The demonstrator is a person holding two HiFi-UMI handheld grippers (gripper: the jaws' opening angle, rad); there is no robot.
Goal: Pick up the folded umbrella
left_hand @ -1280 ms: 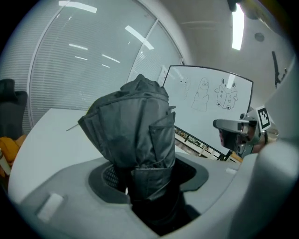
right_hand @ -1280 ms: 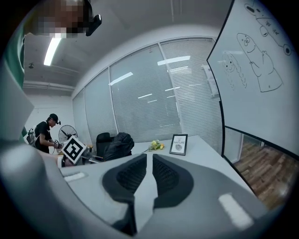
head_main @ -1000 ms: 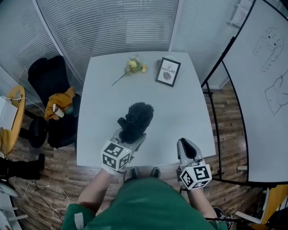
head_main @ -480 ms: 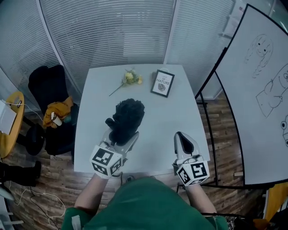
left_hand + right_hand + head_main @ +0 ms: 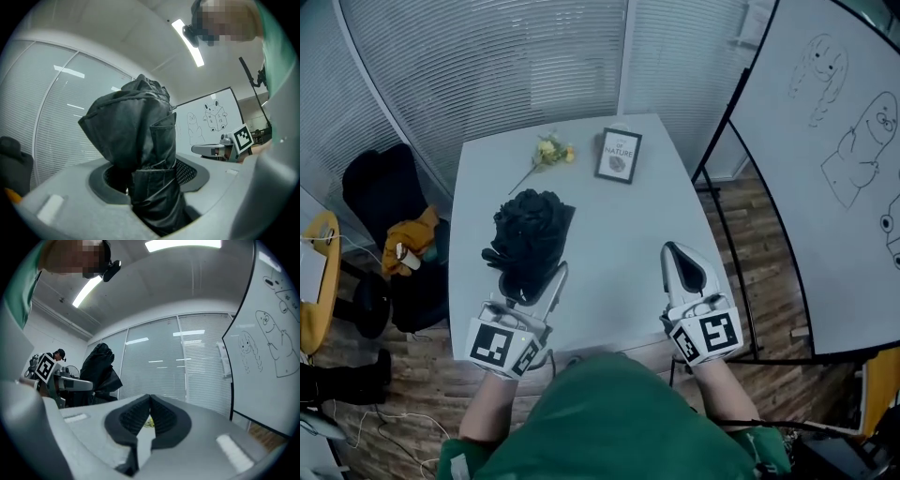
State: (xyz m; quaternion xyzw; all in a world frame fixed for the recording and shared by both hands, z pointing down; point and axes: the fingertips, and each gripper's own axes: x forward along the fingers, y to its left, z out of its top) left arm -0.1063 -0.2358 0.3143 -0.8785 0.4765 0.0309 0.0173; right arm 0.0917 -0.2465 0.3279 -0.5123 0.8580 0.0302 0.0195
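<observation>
Closure of right claw (image 5: 150, 401) shows only in its own view; left claw (image 5: 152, 180) clamps folded umbrella (image 5: 136, 126).

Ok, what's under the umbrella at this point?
Around the folded umbrella, clamped in the left gripper, only bare white table shows. The patch straight below is covered by its black fabric, and its lower end is hidden between the jaws.

Black umbrella (image 5: 528, 230), pale grey table (image 5: 619, 234)
</observation>
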